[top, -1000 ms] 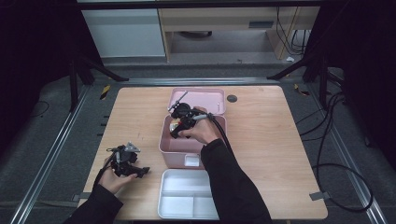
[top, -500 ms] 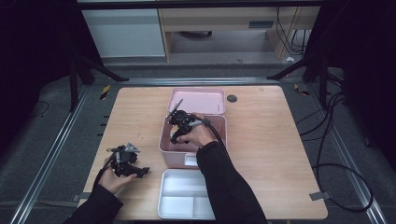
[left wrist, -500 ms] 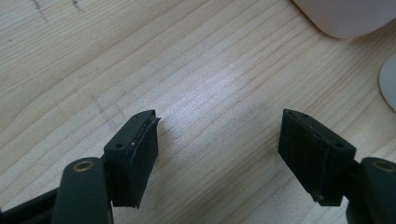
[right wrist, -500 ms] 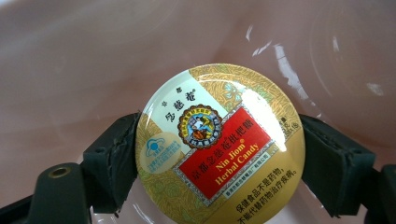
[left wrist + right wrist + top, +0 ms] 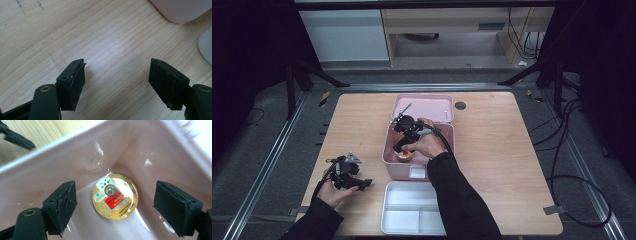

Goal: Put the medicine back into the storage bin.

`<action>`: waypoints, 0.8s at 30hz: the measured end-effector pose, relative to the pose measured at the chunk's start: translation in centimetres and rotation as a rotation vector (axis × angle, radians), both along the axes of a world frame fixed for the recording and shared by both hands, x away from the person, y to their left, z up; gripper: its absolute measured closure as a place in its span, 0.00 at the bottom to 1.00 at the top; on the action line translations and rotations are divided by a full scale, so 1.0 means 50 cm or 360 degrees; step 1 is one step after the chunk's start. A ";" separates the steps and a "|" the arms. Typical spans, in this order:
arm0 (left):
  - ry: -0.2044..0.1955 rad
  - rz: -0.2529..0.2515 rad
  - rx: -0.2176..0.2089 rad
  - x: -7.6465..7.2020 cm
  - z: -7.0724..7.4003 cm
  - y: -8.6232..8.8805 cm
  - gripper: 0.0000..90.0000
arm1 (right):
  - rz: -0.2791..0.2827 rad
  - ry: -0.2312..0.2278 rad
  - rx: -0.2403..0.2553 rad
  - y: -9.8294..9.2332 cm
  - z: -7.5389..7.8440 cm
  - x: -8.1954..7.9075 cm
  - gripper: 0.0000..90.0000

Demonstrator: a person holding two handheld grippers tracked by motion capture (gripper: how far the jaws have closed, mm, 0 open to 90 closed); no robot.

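A round gold tin (image 5: 115, 196) with a red label lies flat on the bottom of the pink box (image 5: 388, 150), near a corner. My right gripper (image 5: 115, 206) hangs over it inside the box, jaws wide apart on either side of the tin and not touching it. From above, the right gripper (image 5: 402, 146) points down into the box and the tin (image 5: 405, 154) peeks out beneath it. My left gripper (image 5: 116, 82) is open over bare wood, nothing between its jaws; in the high view the left gripper (image 5: 362, 184) rests low at the table's front left.
The pink lid (image 5: 422, 106) lies just behind the box. A white divided tray (image 5: 398, 212) sits at the front edge, close to the box. A small dark disc (image 5: 460, 105) lies beside the lid. Bare wood spreads to the right.
My right gripper has shifted slightly toward the front of the pink box and lower into it. The left gripper has stayed where it was.
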State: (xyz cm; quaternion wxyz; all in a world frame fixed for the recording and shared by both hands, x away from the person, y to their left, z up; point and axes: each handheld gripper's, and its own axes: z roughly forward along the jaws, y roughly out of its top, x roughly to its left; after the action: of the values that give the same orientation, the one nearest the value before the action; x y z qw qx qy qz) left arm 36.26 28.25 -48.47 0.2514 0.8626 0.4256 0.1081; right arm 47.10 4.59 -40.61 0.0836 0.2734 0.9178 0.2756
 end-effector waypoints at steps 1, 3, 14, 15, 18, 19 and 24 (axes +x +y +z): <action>-0.0011 -0.0011 -0.0012 -0.001 0.004 0.000 0.32 | -0.0009 -0.0011 0.0016 -0.006 0.009 -0.003 0.22; -0.0039 -0.0032 -0.0030 -0.005 0.012 -0.004 0.32 | -0.0015 -0.0051 0.0065 -0.025 0.032 -0.011 0.23; -0.0178 -0.0317 -0.0064 -0.040 0.076 -0.043 0.35 | 0.0027 -0.0293 0.0296 -0.171 0.143 -0.104 0.31; -0.0183 -0.0333 -0.0063 -0.042 0.080 -0.046 0.35 | 0.0042 -0.0308 0.0299 -0.186 0.147 -0.114 0.31; -0.0191 -0.0397 -0.0062 -0.053 0.093 -0.060 0.37 | 0.0066 -0.0341 0.0324 -0.226 0.154 -0.142 0.34; -0.0189 -0.0411 -0.0058 -0.055 0.095 -0.063 0.37 | 0.0075 -0.0352 0.0326 -0.242 0.155 -0.155 0.34; -0.0199 -0.0509 -0.0042 -0.071 0.111 -0.089 0.40 | 0.0130 -0.0363 0.0329 -0.292 0.150 -0.202 0.37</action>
State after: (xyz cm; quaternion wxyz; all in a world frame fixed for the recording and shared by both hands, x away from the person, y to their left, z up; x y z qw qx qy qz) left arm 32.69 23.81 -42.91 0.3027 0.9075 0.2678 0.1144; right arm 37.00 -10.03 -33.09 0.1476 0.2099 0.8794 0.4010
